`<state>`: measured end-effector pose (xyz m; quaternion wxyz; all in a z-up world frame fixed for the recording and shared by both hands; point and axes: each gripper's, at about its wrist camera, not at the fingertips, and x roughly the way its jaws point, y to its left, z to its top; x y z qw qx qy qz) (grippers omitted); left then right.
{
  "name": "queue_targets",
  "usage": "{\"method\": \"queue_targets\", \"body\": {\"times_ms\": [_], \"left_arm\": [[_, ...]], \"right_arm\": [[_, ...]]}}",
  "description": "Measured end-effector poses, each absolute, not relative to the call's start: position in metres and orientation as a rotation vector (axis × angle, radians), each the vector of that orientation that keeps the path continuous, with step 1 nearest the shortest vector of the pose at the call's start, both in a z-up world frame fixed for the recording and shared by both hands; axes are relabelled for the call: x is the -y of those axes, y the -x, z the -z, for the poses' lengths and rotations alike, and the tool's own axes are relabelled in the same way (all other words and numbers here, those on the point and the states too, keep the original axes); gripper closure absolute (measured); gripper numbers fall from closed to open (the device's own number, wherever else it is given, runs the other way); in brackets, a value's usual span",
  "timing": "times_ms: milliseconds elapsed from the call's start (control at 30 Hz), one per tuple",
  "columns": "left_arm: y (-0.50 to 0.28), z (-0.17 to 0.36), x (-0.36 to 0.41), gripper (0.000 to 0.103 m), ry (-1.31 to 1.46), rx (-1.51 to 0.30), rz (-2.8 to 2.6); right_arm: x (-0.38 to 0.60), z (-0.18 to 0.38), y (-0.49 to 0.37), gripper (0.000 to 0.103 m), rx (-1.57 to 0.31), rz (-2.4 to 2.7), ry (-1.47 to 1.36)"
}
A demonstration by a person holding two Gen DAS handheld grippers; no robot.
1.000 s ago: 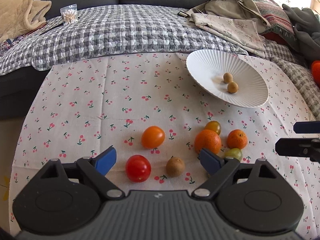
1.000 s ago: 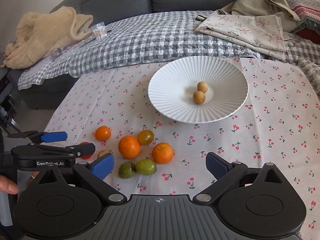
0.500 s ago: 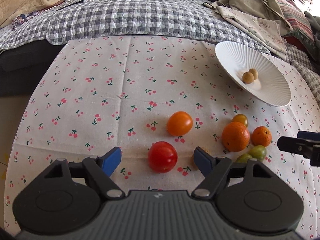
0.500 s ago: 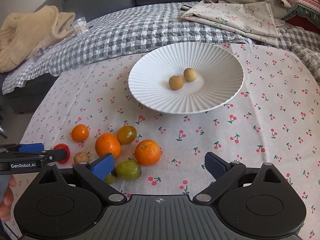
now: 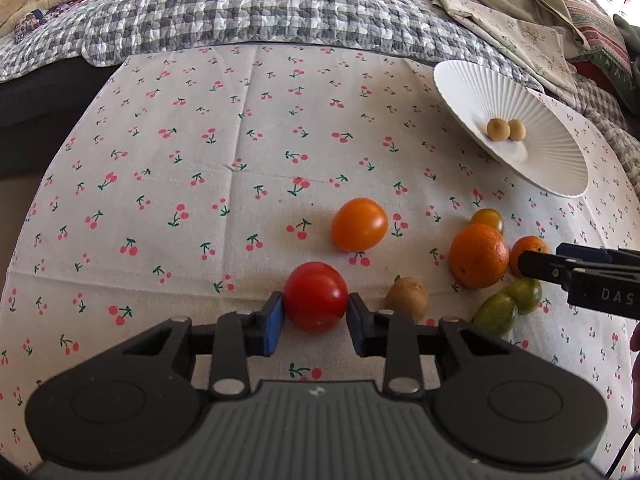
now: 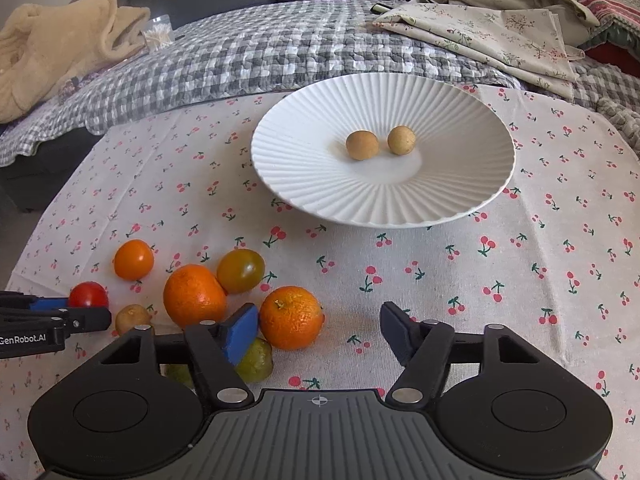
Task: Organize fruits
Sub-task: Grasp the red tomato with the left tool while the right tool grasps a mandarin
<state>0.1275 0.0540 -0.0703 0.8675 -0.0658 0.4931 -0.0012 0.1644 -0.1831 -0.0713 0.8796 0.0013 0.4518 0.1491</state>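
The left gripper had just been closing, and its blue pads stood against both sides of the red tomato, which sat on the cherry-print cloth near the cloth's near edge. The tomato was round, with no long axis to tell.

The right gripper had also just been closing. Its jaws stood about half apart around the small orange: the left pad lay just beside the fruit, whether touching I could not tell, and the right pad stood clear of it. The orange's stem end pointed up and toward the camera.

Left of it lay a larger orange, with an olive-brown tomato behind and an orange tomato farther left. A kiwi lay just right of the red tomato, its pointed end tilted toward the cloth's far edge. Two green fruits lay end to end, their long axes running from the near edge up to the right.

The white ribbed plate stood toward the cloth's far edge and held two small tan round fruits side by side.

The left tool's side read "GenRobot.AI"; the right tool's showed the letters "DAS", cut off by the frame.
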Motion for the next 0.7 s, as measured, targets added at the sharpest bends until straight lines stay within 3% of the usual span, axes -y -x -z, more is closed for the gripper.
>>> {"method": "queue_targets", "body": {"times_ms": [100, 167, 700], "left_arm": [[-0.128, 0.07, -0.054, 0.072, 0.135, -1.027, -0.006], [-0.129, 0.069, -0.055, 0.072, 0.141, -1.027, -0.006], [-0.127, 0.053, -0.051, 0.072, 0.135, -0.972, 0.016]], "right_arm": [[0.179, 0.07, -0.165, 0.065, -0.939, -0.327, 0.011], [0.177, 0.069, -0.164, 0.07, -0.935, -0.332, 0.023], [0.179, 0.053, -0.161, 0.07, -0.912, -0.33, 0.026]]}}
